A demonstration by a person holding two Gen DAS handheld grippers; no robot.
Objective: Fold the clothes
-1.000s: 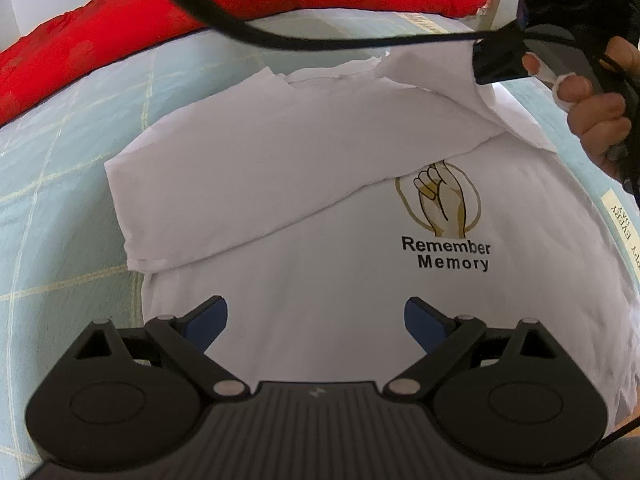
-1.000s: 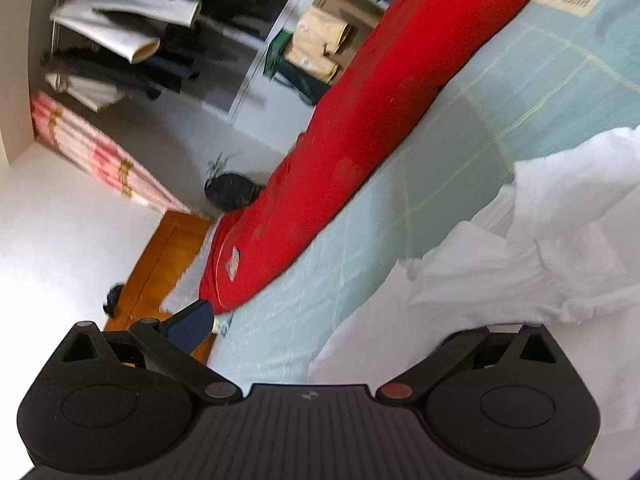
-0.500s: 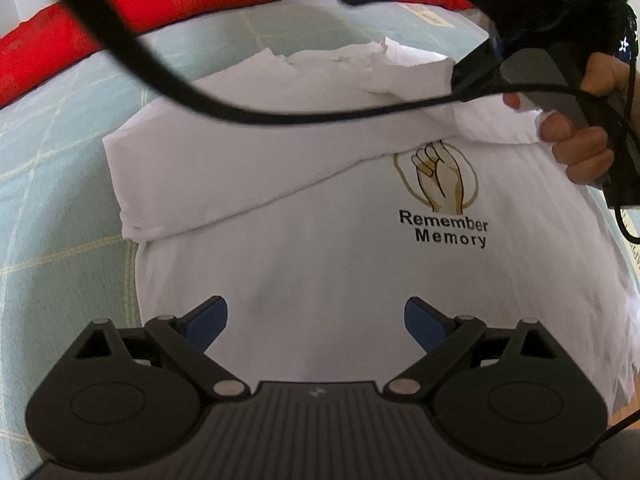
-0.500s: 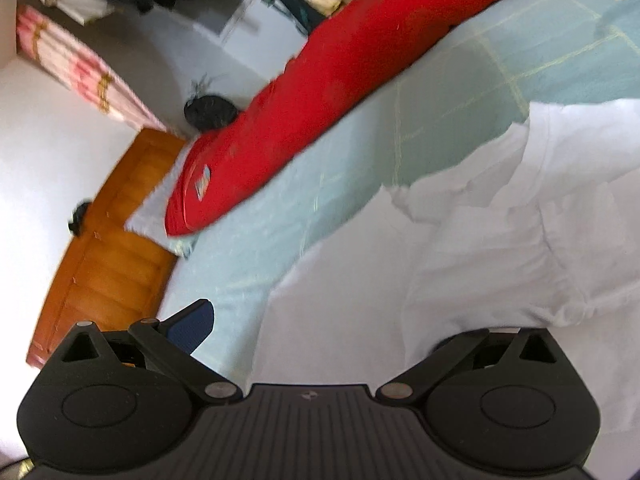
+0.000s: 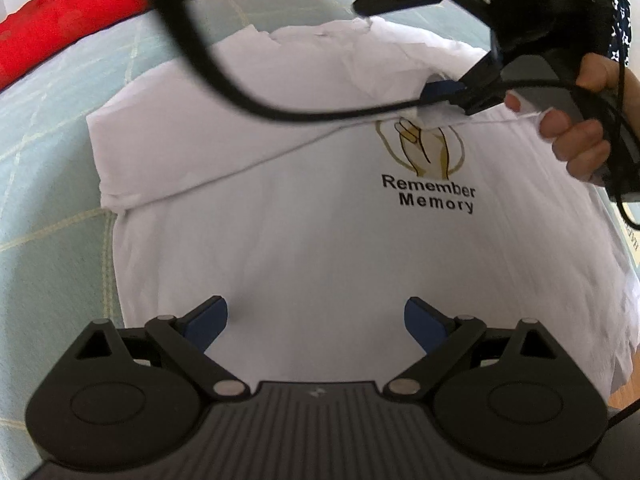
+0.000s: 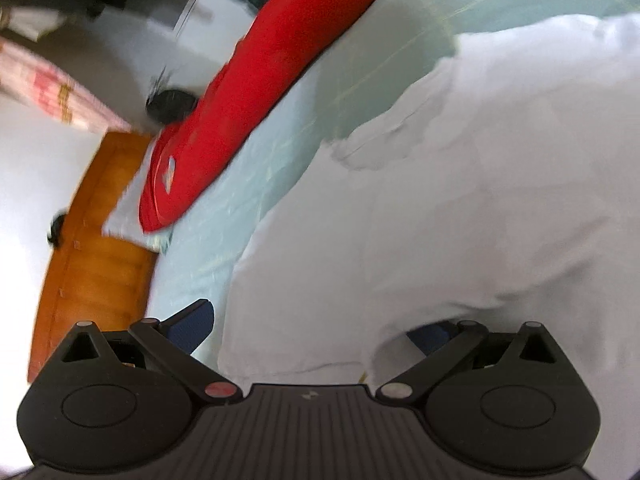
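Left gripper (image 5: 316, 320): lower middle of the left wrist view, jaws spread wide with both blue pads clear of each other, holding nothing, hovering over the lower part of the shirt.
Right gripper (image 6: 308, 326): lower middle of its own view, jaws spread wide; white cloth drapes over the right pad, while the left pad sits bare beside the shirt's edge. From the left wrist view it appears at upper right, tilted down onto the folded flap; whether it pinches the cloth I cannot tell.
Bed sheet (image 5: 48, 168): pale green with thin yellow check lines, filling the left side of the left wrist view and the upper right of the right wrist view.
White T-shirt (image 5: 312, 248): lies flat on the sheet, centre of frame, with one side folded diagonally across the chest from left to upper right.
Red bedding (image 6: 248, 92): long roll lying along the far edge of the sheet, diagonal through the right wrist view.
Wooden panel (image 6: 92, 240): orange-brown, left edge of the right wrist view.
Hand (image 5: 576, 128): right edge of the left wrist view, fingers wrapped round the right gripper's handle.
Cable (image 5: 208, 64): black, looping from top left across the shirt to the right gripper.
Print (image 5: 428, 172): gold hand emblem above "Remember Memory", its top partly covered by the flap.
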